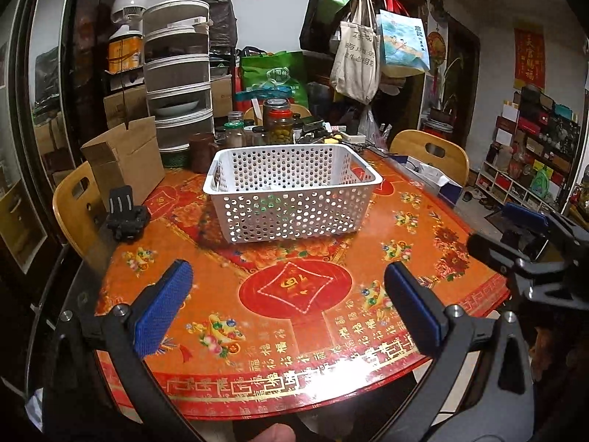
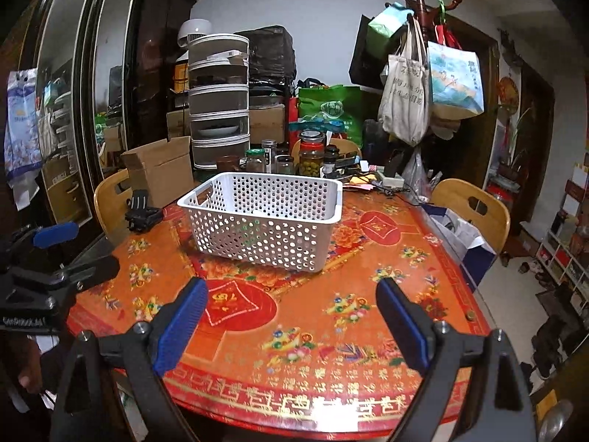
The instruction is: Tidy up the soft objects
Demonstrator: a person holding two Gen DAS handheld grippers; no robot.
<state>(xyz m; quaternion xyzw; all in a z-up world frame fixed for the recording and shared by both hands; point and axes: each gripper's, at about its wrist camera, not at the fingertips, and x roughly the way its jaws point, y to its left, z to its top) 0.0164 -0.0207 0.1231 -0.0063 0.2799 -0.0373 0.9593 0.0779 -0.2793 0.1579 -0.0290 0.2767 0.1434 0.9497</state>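
Left wrist view has your left gripper [image 1: 287, 302] low in the frame, held level over the near edge of the counter [image 1: 368, 258], its two blue-padded fingers [image 1: 163, 307] spread wide with nothing between them. Your right gripper [image 1: 530, 235] juts in at the right edge of that frame, seen side-on; its own view settles it: the right gripper [image 2: 289, 316] sits the same way, both fingers [image 2: 182, 326] wide apart and holding nothing, above the orange cloth. At the left edge of the right wrist frame your left gripper [image 2: 55, 258] shows in profile.

One white perforated basket [image 1: 291, 193] stands mid-frame on the counter, clear of both grippers; through its holes a small green item and something white lie inside, too hidden to name. One black clamp mount [image 1: 127, 213] sits left of it, one open cardboard box [image 1: 125, 158] behind that. Two wooden chairs [image 1: 430, 151] flank the counter. One stack of five round trays [image 1: 178, 73] rises in the upper left.

Gold 福 characters run along the cloth's near border. Bags on the coat rack [image 1: 371, 29] carry writing too small to read.
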